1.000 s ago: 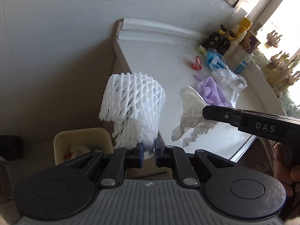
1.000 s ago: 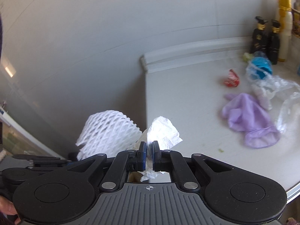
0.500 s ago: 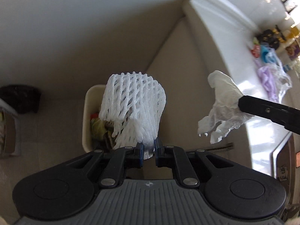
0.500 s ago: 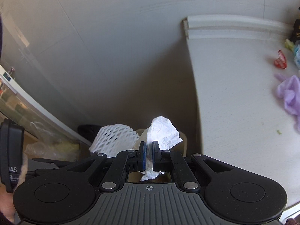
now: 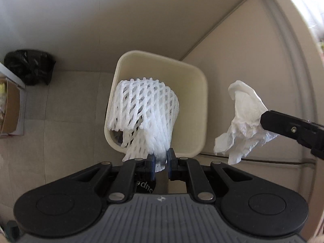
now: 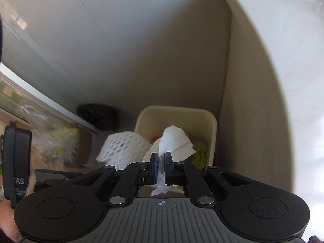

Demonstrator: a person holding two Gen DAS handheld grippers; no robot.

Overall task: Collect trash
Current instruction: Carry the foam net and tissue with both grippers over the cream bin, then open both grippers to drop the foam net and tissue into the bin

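Note:
My left gripper [image 5: 161, 159] is shut on a white foam fruit net [image 5: 144, 113], which hangs right above the cream waste bin [image 5: 200, 109] on the floor. The net also shows in the right wrist view [image 6: 125, 148], left of the bin [image 6: 212, 129]. My right gripper [image 6: 160, 162] is shut on a crumpled white paper tissue [image 6: 175, 140], held over the bin's near side. In the left wrist view that tissue [image 5: 243, 121] hangs to the right of the bin, pinched by the right gripper's black fingers [image 5: 283, 123]. Green and red scraps lie inside the bin.
The bin stands in a corner between the wall and the white counter's side panel [image 6: 247, 101]. A black bag [image 5: 30, 66] lies on the floor at the left, near a cardboard box [image 5: 10, 109]. A cable [image 5: 263, 160] runs along the floor by the panel.
Both grippers have come down off the counter towards the floor, each keeping its load. The bin now fills the middle of both views, and the counter's items have left the frame.

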